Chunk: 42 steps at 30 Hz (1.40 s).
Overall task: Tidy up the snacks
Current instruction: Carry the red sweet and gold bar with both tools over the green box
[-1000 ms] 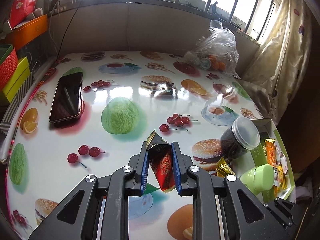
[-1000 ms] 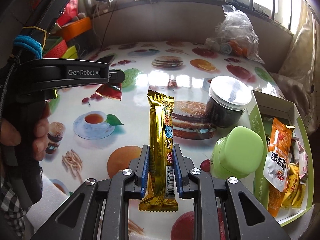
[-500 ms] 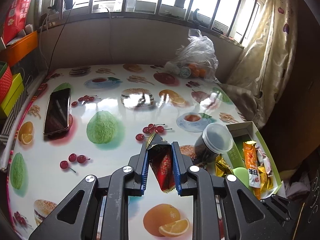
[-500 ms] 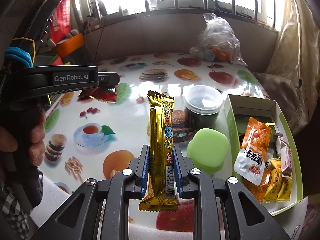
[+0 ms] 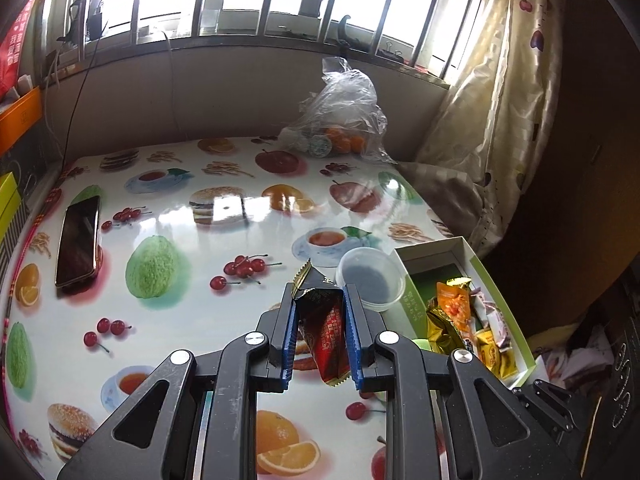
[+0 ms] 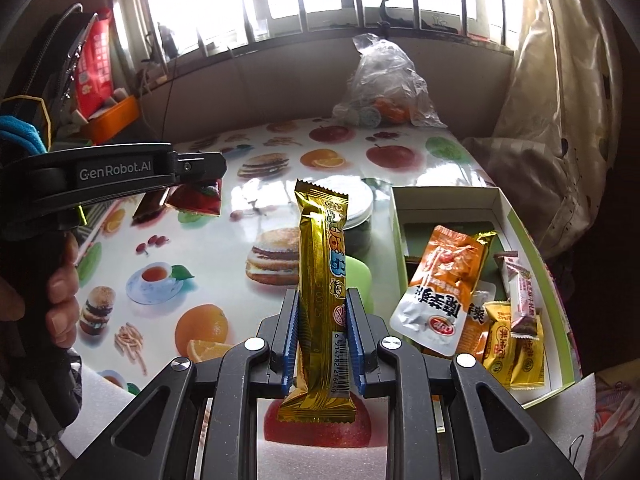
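The step in hand looks like putting 2 snacks in the box (image 6: pixel 520 216) w/ the other packs. To do it well, each pack should go over a free spot, low, then get let go. The left gripper (image 5: pixel 320 332) has its jaws shut tight on a red pack (image 5: pixel 326 338), above the surface (image 5: pixel 168 320), box to its right. The right gripper (image 6: pixel 322 340) jaws pinch a long gold bar (image 6: pixel 322 280) near its bottom end; it sticks up, box just to its right.

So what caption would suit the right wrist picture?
Right tool clamps an upright gold snack bar above the fruit-print table, beside an open box of snack packets.
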Each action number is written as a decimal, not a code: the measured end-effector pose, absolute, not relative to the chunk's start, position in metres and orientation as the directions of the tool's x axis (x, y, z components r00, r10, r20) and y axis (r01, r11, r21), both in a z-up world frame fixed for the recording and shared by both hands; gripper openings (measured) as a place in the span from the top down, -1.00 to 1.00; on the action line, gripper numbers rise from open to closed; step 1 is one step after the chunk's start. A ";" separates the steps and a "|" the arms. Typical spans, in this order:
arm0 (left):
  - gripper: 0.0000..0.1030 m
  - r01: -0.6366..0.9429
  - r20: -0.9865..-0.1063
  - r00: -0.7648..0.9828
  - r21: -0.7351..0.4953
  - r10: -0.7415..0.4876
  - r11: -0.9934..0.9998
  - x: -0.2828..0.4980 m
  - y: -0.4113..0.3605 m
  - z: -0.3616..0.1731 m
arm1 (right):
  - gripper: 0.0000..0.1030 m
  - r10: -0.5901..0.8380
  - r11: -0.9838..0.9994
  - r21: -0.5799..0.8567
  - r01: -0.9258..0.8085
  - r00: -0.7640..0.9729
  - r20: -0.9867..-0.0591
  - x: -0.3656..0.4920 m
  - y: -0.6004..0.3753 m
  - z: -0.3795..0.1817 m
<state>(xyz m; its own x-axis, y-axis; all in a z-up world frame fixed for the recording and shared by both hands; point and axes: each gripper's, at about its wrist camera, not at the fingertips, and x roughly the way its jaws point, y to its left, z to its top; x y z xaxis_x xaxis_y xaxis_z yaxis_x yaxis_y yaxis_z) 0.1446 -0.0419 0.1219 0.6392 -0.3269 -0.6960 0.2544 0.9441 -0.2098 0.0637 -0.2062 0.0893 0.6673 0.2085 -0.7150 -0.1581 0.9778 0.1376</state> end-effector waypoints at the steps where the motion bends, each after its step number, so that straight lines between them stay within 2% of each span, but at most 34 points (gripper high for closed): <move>1: 0.57 0.260 -0.698 0.636 -0.209 -0.330 0.943 0.145 -0.046 0.122 | 0.59 0.206 0.978 0.140 -0.152 0.668 -0.715 0.063 -0.210 0.089; 28: 0.57 0.397 -0.729 0.541 -0.219 -0.419 0.892 0.163 -0.142 0.108 | 0.59 0.104 0.987 0.159 0.022 0.669 -0.736 0.063 -0.291 0.073; 42: 0.57 0.444 -0.781 0.442 -0.237 -0.441 0.864 0.173 -0.182 0.077 | 0.59 0.061 0.984 0.151 0.094 0.619 -0.783 0.067 -0.319 0.046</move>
